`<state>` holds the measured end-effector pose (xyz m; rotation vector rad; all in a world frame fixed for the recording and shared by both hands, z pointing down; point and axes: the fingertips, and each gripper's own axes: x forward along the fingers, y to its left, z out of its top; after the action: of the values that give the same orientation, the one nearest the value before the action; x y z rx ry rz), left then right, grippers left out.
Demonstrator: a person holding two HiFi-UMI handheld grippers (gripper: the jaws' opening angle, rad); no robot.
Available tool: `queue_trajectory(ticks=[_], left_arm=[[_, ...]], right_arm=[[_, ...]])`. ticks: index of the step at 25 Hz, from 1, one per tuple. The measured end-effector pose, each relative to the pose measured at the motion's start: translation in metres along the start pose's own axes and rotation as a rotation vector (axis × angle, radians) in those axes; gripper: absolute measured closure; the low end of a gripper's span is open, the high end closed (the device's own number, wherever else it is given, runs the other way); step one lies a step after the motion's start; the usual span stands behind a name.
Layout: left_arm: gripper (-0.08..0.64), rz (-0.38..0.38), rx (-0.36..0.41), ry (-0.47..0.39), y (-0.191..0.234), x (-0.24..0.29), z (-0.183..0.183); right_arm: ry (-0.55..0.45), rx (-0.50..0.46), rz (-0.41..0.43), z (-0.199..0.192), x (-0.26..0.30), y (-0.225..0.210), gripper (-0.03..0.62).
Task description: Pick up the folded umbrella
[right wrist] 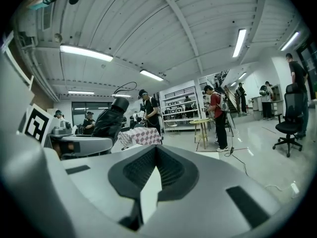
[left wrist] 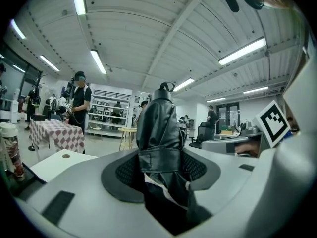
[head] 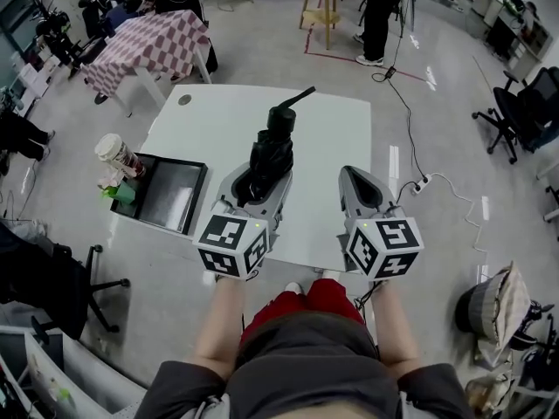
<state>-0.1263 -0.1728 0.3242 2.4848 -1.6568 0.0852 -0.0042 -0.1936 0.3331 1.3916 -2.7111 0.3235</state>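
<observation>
The black folded umbrella (head: 271, 151) sticks out forward from my left gripper (head: 259, 182), whose jaws are shut on its wrapped lower part, over the white table (head: 336, 129). In the left gripper view the umbrella (left wrist: 158, 128) fills the space between the pads of the left gripper (left wrist: 159, 157), and its strap loop shows at the far end. My right gripper (head: 354, 175) hangs beside it to the right, holding nothing. In the right gripper view the right gripper (right wrist: 156, 150) has its tips together, and the umbrella (right wrist: 110, 120) shows at the left.
A black tray (head: 166, 195) lies at the table's left edge with a paper cup (head: 113, 151) and a green item (head: 122, 192) beside it. A checked-cloth table (head: 157, 42) and people stand behind. A power strip (head: 419, 184) lies on the floor at right.
</observation>
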Motion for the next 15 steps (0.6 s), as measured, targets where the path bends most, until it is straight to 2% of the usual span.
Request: queue_trajectory(ticks=[15], left_arm=[[0.348, 0.109, -0.042, -0.03, 0.031, -0.05, -0.008]], right_arm=[[-0.024, -0.056, 0.086, 0.009, 0.005, 0.042, 0.574]])
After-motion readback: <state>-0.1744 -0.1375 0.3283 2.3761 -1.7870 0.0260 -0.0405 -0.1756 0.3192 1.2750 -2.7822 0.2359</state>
